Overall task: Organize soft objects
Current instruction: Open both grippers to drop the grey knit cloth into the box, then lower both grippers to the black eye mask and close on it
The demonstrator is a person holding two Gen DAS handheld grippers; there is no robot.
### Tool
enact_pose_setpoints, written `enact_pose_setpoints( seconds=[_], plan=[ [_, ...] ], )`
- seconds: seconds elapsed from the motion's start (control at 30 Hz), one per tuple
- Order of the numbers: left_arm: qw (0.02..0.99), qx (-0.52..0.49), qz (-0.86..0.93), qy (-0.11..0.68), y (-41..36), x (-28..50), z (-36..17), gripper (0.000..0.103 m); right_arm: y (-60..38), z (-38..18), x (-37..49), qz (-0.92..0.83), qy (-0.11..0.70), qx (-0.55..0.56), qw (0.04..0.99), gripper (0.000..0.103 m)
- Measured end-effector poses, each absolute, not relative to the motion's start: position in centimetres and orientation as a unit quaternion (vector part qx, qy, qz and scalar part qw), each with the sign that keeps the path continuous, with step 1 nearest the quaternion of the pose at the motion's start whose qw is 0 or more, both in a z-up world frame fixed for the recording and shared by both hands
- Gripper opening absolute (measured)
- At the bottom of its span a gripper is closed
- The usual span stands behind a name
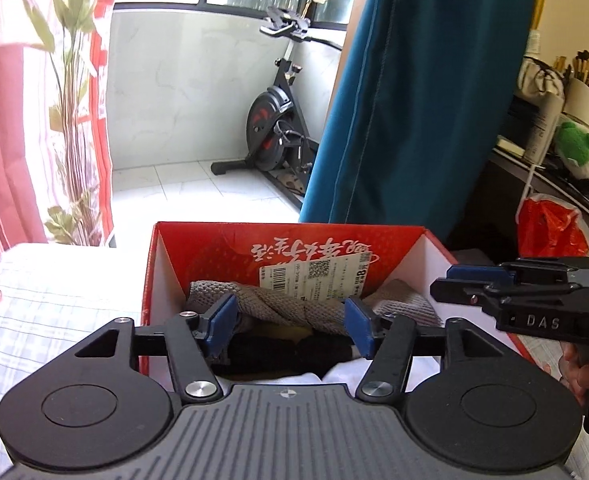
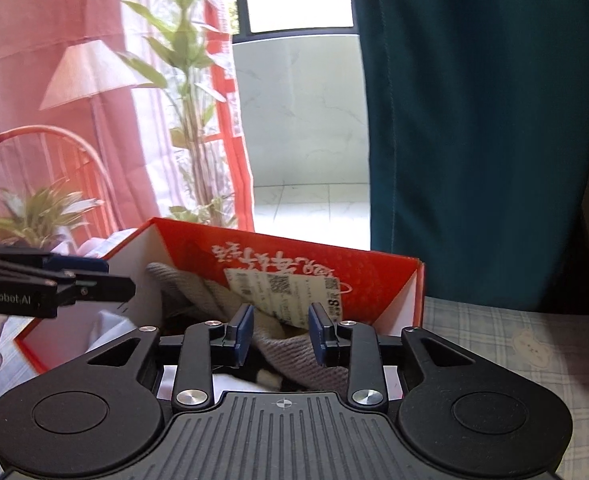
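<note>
Nearest the left wrist camera, the left gripper (image 1: pixel 290 322) stands wide over the open red cardboard box (image 1: pixel 294 246), its blue pads (image 1: pixel 225 322) clear of the cloth below and holding nothing. Under them lie a black rolled fabric (image 1: pixel 290 350) and a bit of white cloth (image 1: pixel 358 374). Just beyond, a twisted grey knitted cloth (image 1: pixel 286 304) lies across the box, in front of the white barcode label (image 1: pixel 314 276) on the far inner wall. The right gripper (image 1: pixel 466 278) comes in from the right at the box's rim.

In the right wrist view, the right gripper (image 2: pixel 280 334) is narrowly parted over the same box (image 2: pixel 374 276); the grey knitted cloth (image 2: pixel 294 354) lies between and below its pads (image 2: pixel 243 332), which do not press on it. The left gripper (image 2: pixel 106 280) reaches in from the left.

The box rests on a pale checked cloth (image 2: pixel 514 344). Beyond are a teal curtain (image 1: pixel 414 100), an exercise bike (image 1: pixel 274 120) on the tiled floor, a plant (image 2: pixel 186 80) and a pink curtain (image 2: pixel 54 20).
</note>
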State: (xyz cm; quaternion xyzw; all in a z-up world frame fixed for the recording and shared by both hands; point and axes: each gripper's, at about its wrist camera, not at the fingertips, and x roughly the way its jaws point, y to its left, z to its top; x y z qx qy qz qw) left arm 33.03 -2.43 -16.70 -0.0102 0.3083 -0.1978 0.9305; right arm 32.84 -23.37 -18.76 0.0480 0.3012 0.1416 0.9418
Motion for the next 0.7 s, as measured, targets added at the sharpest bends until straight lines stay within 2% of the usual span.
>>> enact_pose_setpoints(
  seconds=[0.43,0.7],
  plan=[
    [0.928,-0.003,-0.193,0.319,-1.1,25.0,-17.0,0.067,-23.4,-17.8,24.7,0.168,0.278,0.036,0.945,0.037],
    [0.927,-0.001,-0.199,0.319,2.3,21.5,-18.9,0.070,-24.2,-18.8,20.3,0.178,0.268,0.012,0.947,0.038]
  ],
)
